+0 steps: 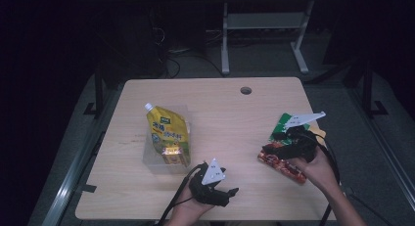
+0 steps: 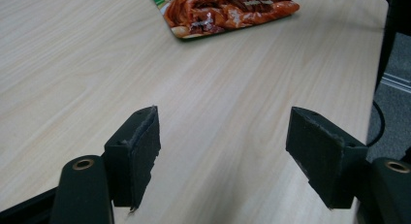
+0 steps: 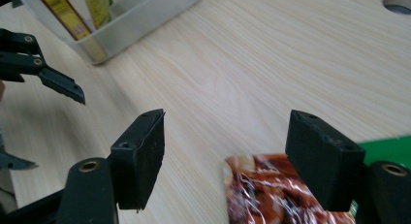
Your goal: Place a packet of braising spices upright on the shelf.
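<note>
From the high view, there's a light wooden table (image 1: pixel 210 113) with a round cable hole (image 1: pixel 245 90) near the far edge. On the left half sits a clear plastic bin (image 1: pixel 149 157) with a yellow spouted pouch (image 1: pixel 167 133) lying in it, white cap pointing to the far left. Over on the right side is a red and green snack packet (image 1: pixel 283 163) lying flat on the tabletop. The right gripper (image 1: pixel 274 146) hovers right over that packet, hand behind it, grey plate sticking up. The left gripper (image 1: pixel 230 194) is near the front edge, roughly mid-table, well apart from both the bin and the packet.

Left gripper view: the left gripper (image 2: pixel 223 156) has its jaws spread wide apart with nothing between them, just bare wood. The snack packet (image 2: pixel 228 10) is farther off at the top of the view, shiny orange-red wrapper with a green corner.

Right gripper view: the right gripper (image 3: pixel 225 156) is also spread wide, not clamped on anything. The snack packet (image 3: pixel 271 195) lies just below and between the jaws, closer to the right-hand one. The clear bin (image 3: pixel 140 20) is up top left, and the other gripper's fingers (image 3: pixel 60 83) poke in from the left.
</note>
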Demonstrator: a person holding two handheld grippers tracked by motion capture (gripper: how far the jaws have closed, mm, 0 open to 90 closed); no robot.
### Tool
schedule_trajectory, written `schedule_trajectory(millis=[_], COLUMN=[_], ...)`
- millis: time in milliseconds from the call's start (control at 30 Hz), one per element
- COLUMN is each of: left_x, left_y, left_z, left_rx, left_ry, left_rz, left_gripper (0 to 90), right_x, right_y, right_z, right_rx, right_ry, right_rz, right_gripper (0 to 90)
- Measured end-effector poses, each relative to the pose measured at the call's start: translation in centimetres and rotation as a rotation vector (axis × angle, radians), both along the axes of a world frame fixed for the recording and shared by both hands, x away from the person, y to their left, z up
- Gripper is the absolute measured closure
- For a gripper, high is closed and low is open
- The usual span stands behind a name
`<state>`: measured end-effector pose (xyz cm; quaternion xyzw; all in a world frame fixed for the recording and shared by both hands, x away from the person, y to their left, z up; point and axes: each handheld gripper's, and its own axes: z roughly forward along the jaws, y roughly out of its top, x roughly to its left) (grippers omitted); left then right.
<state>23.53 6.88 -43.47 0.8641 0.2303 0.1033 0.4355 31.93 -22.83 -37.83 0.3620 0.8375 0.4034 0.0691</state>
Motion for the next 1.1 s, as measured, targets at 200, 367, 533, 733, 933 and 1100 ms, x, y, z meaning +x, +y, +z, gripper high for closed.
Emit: schedule_trajectory(millis=[200, 367, 533, 733, 933, 1100], left_x=[1.5, 2.6, 3.5, 4.4, 5.6, 6.6], left_y=[-1.2, -2.2, -3.5, -5.1, -6.8, -8.7], left_z=[0.3, 0.5, 0.7, 0.6, 0.2, -0.4], left_rx=[-0.002, -0.008, -0.006, 0.001, -0.001, 0.003], left_ry=[-0.002, -0.002, -0.02, -0.025, -0.013, -0.007], left_rz=[-0.01, -0.009, -0.03, -0.052, -0.069, -0.077], left_gripper=[33.0, 36.0, 42.2, 49.4, 56.8, 66.7], right_x=[-0.1, -0.1, 0.1, 0.2, 0.6, 1.0], right_y=[-1.9, -3.3, -4.4, -6.0, -7.5, -8.6], right_z=[-0.8, -1.4, -2.3, -3.1, -3.6, -3.9], right_rx=[0.004, -0.023, -0.06, -0.07, -0.076, -0.08], right_ry=[0.015, 0.03, 0.056, 0.079, 0.096, 0.108], right_rz=[-0.063, -0.126, -0.182, -0.231, -0.286, -0.34], right_gripper=[29.1, 29.2, 28.9, 28.1, 28.8, 30.1])
